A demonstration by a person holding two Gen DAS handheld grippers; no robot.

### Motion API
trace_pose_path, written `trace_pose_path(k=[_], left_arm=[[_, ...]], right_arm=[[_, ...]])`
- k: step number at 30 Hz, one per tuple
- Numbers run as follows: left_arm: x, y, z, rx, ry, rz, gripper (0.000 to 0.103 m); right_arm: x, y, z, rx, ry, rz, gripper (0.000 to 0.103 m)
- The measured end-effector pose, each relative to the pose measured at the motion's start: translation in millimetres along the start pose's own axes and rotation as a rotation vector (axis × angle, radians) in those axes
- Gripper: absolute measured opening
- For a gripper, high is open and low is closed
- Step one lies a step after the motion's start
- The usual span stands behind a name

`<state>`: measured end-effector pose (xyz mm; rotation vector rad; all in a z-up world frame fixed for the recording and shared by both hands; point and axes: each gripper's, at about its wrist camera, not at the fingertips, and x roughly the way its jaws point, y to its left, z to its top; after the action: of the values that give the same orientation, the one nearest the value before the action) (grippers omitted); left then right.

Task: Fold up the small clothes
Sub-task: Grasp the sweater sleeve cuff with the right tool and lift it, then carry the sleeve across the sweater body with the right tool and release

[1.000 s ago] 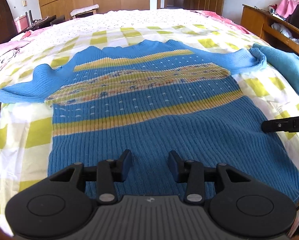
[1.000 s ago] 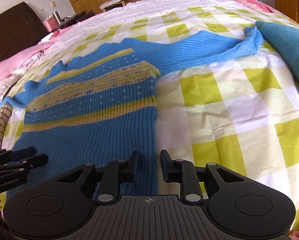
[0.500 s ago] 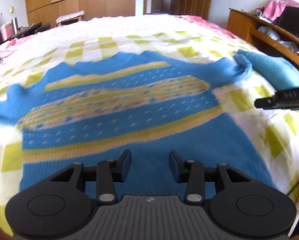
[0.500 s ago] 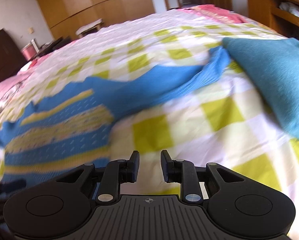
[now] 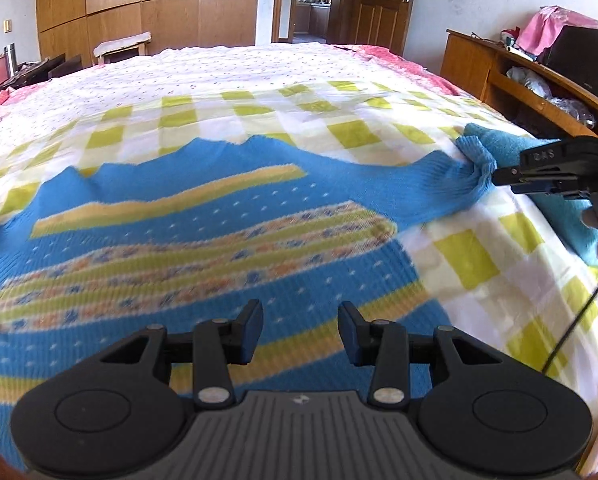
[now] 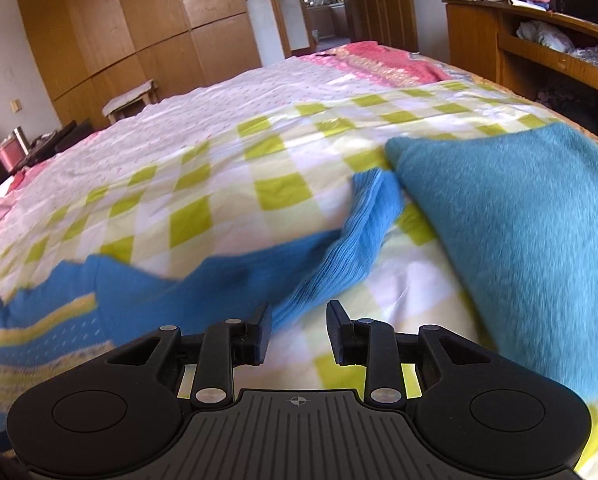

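- Both tools have swung right since a second ago, toward the sleeve (image 6: 351, 248).
- Right tool (image 6: 297, 330) hangs open over it; left tool (image 5: 300, 330), wide, over the sweater (image 5: 203, 256) flat on the bed (image 5: 259, 80).

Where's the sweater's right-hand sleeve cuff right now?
In the left wrist view, the sleeve cuff lies far right on the checked bedspread, bunched against the teal folded garment, just ahead of the right gripper.
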<state>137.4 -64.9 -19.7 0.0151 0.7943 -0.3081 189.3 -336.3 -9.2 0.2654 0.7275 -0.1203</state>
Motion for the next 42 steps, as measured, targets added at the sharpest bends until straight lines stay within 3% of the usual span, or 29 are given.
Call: trace_pose_path(k=[8, 17, 22, 25, 33, 42], left_arm=[[22.9, -13.2, 18.4, -0.009, -0.006, -0.039, 0.047], [32.7, -15.0, 22.5, -0.005, 0.0, -0.049, 0.051], [34.2, -9.3, 23.9, -0.014, 0.004, -0.043, 0.051], [34.1, -6.1, 23.8, -0.022, 0.018, -0.033, 0.052], [30.3, 5.6, 17.6, -0.056, 0.026, -0.026, 0.053], [9.3, 26.9, 10.5, -0.098, -0.005, -0.008, 0.057]], right_arm=[[37.4, -25.8, 34.7, 0.058, -0.051, -0.094, 0.042], [80.5, -35.2, 47.3, 0.106, -0.005, -0.142, 0.042], [93.5, -34.7, 49.5, 0.098, 0.019, -0.168, 0.035], [94.8, -30.2, 50.5, 0.068, 0.033, -0.172, 0.022], [57.4, 3.4, 56.4, 0.032, -0.029, -0.062, 0.013], [4.4, 110.5, 62.3, -0.099, -0.105, 0.203, 0.013]])
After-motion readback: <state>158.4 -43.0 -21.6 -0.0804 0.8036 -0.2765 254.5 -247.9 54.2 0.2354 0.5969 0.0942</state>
